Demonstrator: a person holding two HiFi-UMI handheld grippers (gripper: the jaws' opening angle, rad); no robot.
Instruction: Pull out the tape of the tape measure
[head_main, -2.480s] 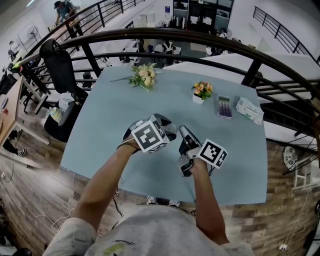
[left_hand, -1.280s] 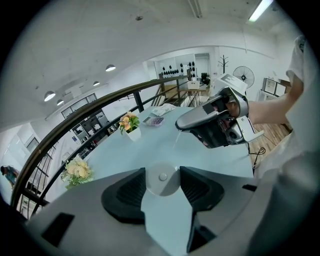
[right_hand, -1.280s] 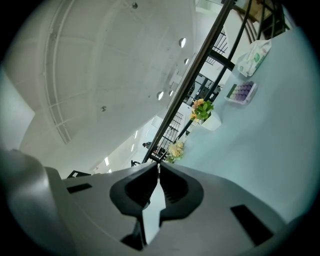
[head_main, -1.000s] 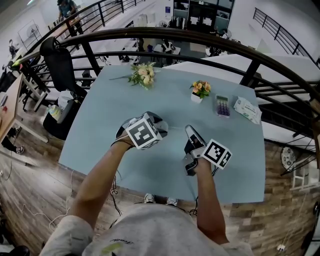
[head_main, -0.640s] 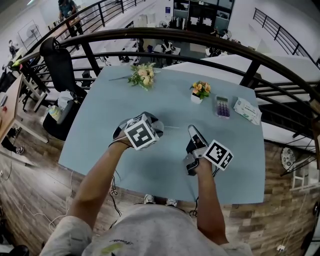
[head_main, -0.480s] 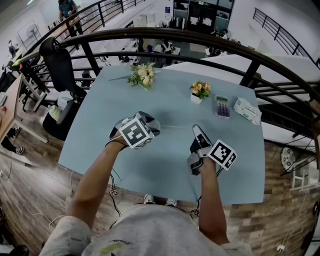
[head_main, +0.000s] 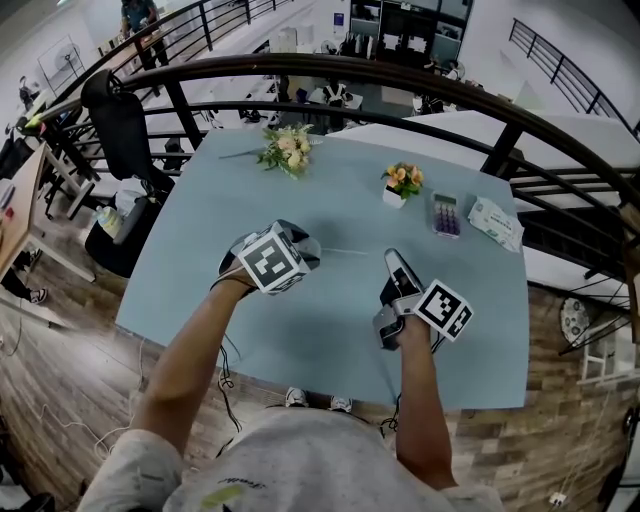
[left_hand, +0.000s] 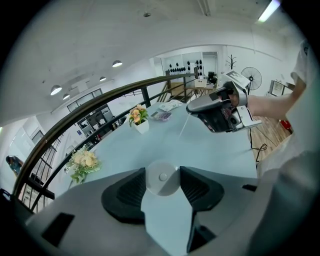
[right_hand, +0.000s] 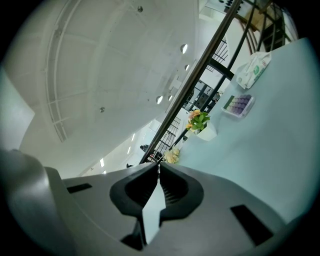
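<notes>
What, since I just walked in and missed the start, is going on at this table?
A person is working two handheld grippers over a blue table. The left gripper clamps a round white tape measure between its pads. The right gripper is pinched shut on the end of the tape, which runs as a thin line between the two grippers. Only a short stretch is out.
</notes>
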